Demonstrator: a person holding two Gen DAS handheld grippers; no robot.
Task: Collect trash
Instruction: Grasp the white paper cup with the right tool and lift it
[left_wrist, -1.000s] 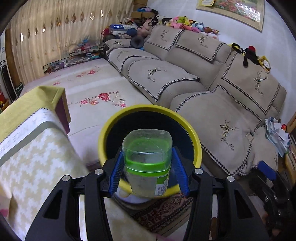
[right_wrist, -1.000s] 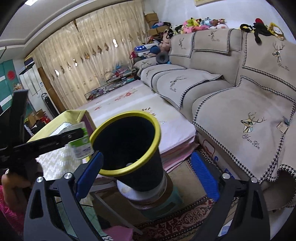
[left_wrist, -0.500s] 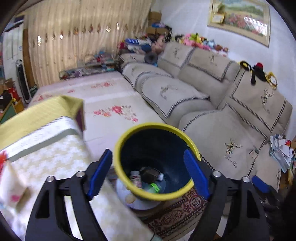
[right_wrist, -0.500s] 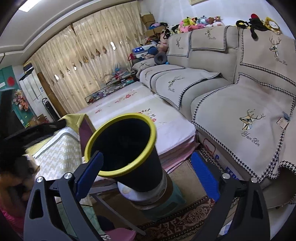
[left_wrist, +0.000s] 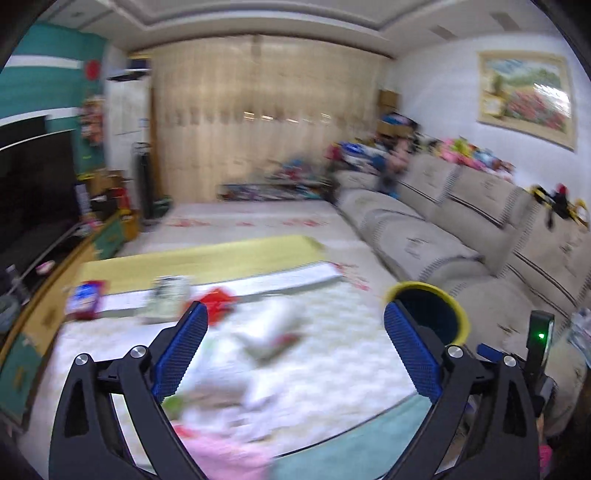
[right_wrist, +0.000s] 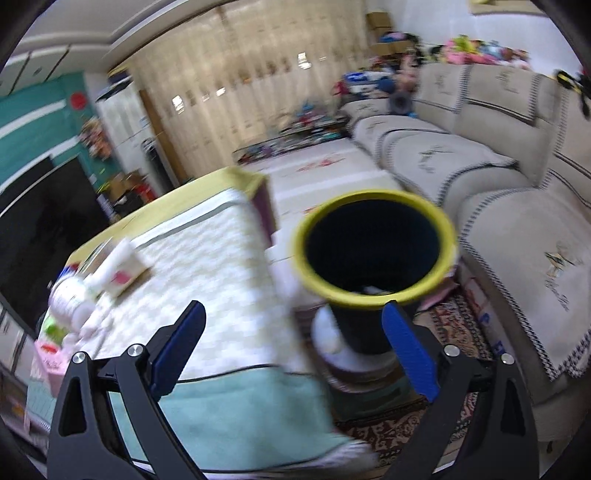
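Left wrist view, left to right, blurred:
- TV (left_wrist: 33, 184), dark, on a wooden cabinet at the left edge.
- Table (left_wrist: 332, 354) under a pale patterned cloth with a yellow band along its far side.
- Trash on the cloth: a blue-and-red packet (left_wrist: 84, 300), a pale box (left_wrist: 168, 297), a red scrap (left_wrist: 218, 297), white wrappers (left_wrist: 273, 332); details too smeared to read.
- Left gripper (left_wrist: 295, 347): blue pads wide apart and opening, nothing between them, over the cloth.
- Bin (left_wrist: 428, 314): dark with a yellow rim, just off the table's right end, partly behind the right pad.
- Sofa (left_wrist: 461, 236), beige, along the right wall.

Right wrist view, left to right:
- White bottle (right_wrist: 70, 295) lying on the cloth near the table's left end, beside a flat carton (right_wrist: 122, 269) and a pink pack (right_wrist: 51, 363).
- Right gripper (right_wrist: 293, 349): pads spread, empty.
- Bin, mouth open, some white trash visible inside, standing on a low stool beside the table.
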